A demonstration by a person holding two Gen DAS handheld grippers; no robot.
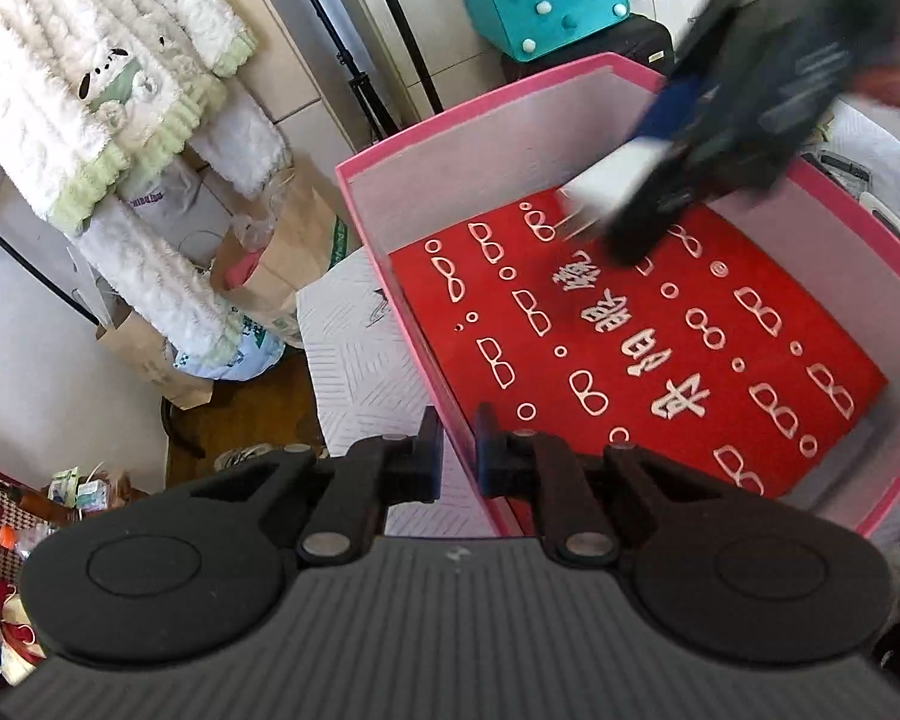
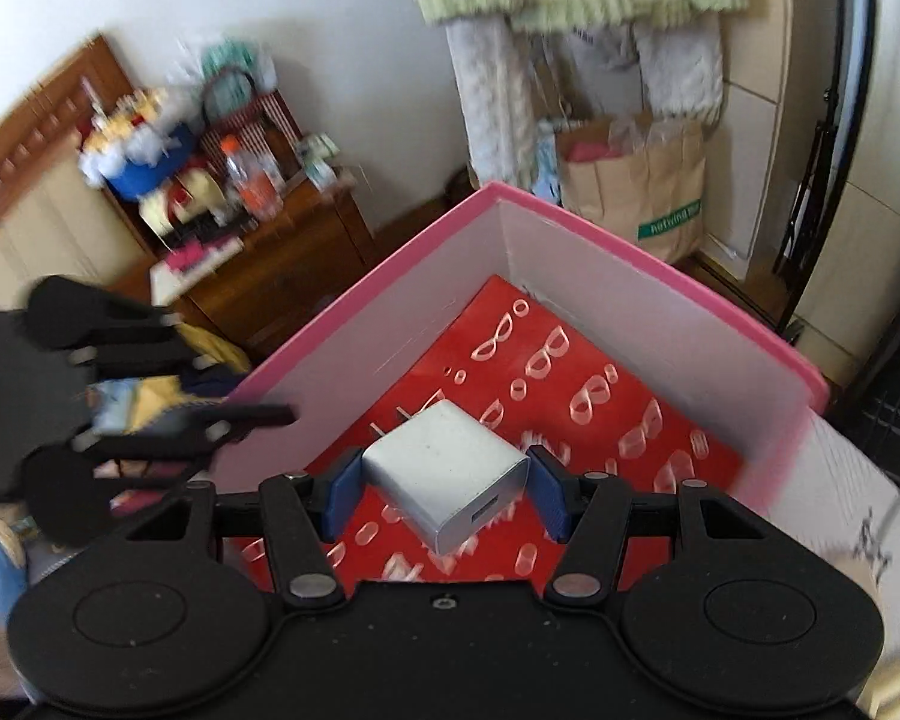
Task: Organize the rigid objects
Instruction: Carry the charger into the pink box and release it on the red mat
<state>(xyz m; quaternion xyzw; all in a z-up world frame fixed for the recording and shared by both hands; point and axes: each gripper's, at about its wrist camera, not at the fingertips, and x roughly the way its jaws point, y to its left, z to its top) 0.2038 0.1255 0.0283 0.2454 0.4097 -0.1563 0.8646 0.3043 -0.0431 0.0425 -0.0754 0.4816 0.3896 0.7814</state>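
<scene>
A white USB wall charger [image 2: 447,471], a small rounded cube, is held tilted above the floor of the pink box [image 2: 660,255]. Its two metal prongs are pointed toward the box's far corner, and its USB port is turned toward the right wrist camera. The box is open-topped, with pale grey inner walls, and its floor is covered by a red sheet [image 1: 660,348] printed with white glasses shapes and characters.

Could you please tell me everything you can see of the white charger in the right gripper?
The white charger is a small, matte plastic cube with rounded edges, two metal prongs at its far end and a USB port facing the camera. It sits tilted between the blue pads of the right gripper, above the red patterned floor inside the pink box. Whether it touches the floor cannot be told.
</scene>
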